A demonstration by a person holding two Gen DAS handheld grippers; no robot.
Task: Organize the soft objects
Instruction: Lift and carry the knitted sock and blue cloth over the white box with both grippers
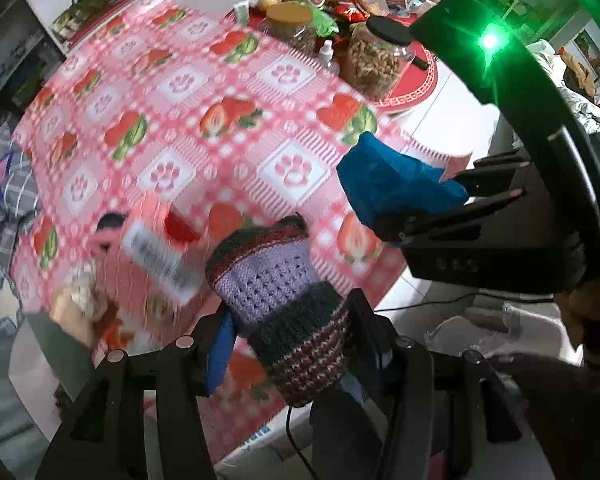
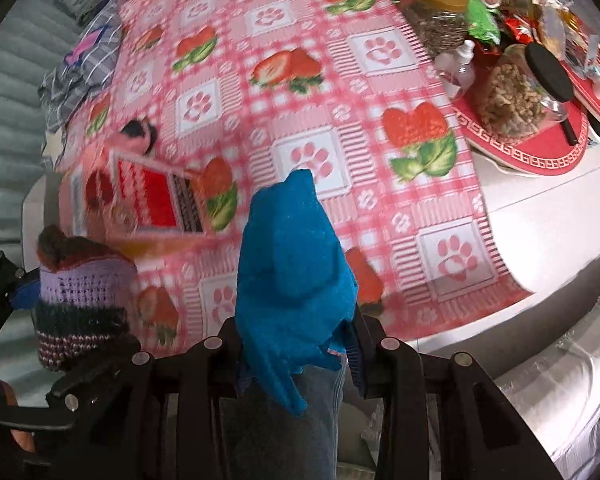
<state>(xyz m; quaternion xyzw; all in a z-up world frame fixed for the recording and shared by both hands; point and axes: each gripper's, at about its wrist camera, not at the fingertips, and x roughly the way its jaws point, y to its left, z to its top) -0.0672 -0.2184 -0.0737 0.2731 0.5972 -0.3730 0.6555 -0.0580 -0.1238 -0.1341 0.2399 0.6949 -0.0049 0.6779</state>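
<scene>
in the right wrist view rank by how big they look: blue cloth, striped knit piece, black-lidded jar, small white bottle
1. blue cloth, though nearest the camera
2. striped knit piece
3. black-lidded jar
4. small white bottle

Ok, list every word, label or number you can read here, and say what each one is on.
"DAS", uncertain: faint embossed letters on the right gripper body, left wrist view.
Blurred, unreadable: print on the red and white packet lying on the strawberry tablecloth.
Too small: labels among the jars and snack packets.
Nothing on the knitted piece or blue cloth.
</scene>
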